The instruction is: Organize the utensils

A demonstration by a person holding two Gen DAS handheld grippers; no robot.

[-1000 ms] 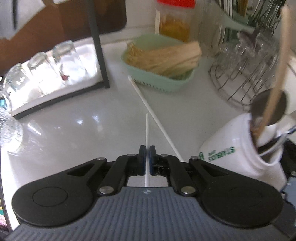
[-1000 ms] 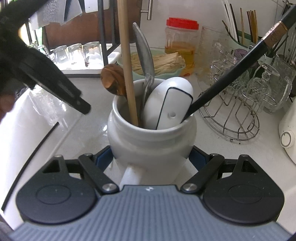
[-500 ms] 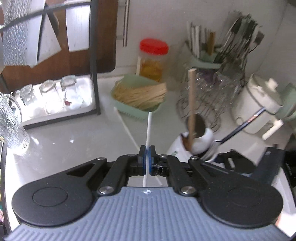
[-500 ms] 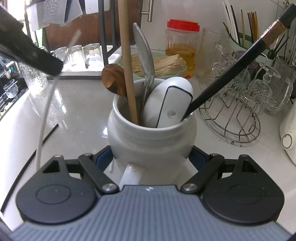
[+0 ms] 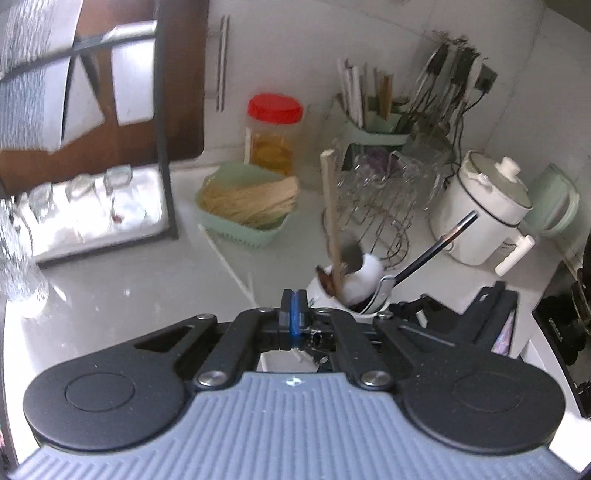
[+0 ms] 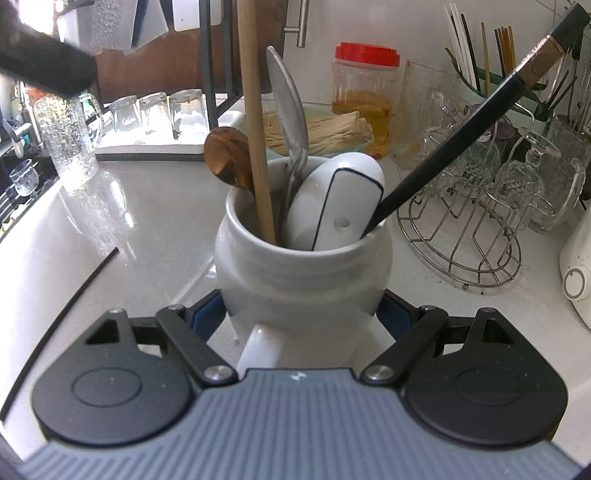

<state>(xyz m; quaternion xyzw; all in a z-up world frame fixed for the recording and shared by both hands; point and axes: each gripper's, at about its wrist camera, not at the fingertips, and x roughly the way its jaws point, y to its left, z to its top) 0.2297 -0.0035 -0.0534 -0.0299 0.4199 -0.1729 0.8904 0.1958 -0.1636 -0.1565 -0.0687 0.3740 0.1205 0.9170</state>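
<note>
My desk (image 5: 122,280) is a pale, glossy stone top that mirrors bright daylight in soft patches. Behind it the wall (image 5: 424,22) is white tile with faint grout lines, running into a corner at the far right. At the back left stands a dark brown cabinet door (image 5: 181,92) beside a white door with a long metal handle (image 5: 221,62). A black metal frame post (image 5: 164,147) rises from the desk's back left edge. In my right view the desk's left edge drops to a dim sink area (image 6: 18,184).
</note>
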